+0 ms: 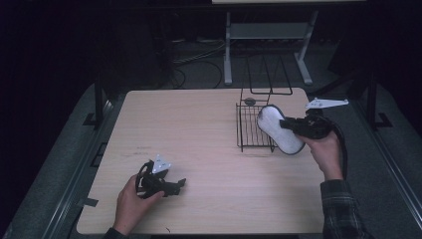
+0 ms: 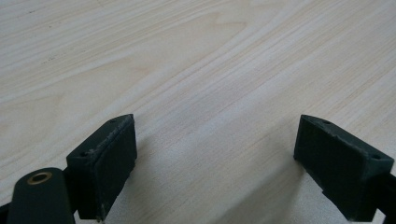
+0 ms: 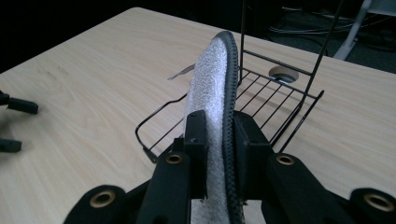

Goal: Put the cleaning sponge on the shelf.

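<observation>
Right gripper [image 1: 288,127] pinching a white fleecy insole [image 1: 278,129] with dark rim, held on edge just above the black wire rack [image 1: 251,130] at the table's [image 1: 199,129] far right; left gripper [image 1: 180,185] low over bare wood near front-left, jaws spread, nothing between them

Black jaws, brass eyelets — plaid sleeve [image 1: 342,209]

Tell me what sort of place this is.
Probably a lab or workshop set up for recording, not a home: a bare wooden table in a dark room, cables loose on the floor behind it, and a metal stand. On the table stands a black wire rack.
</observation>
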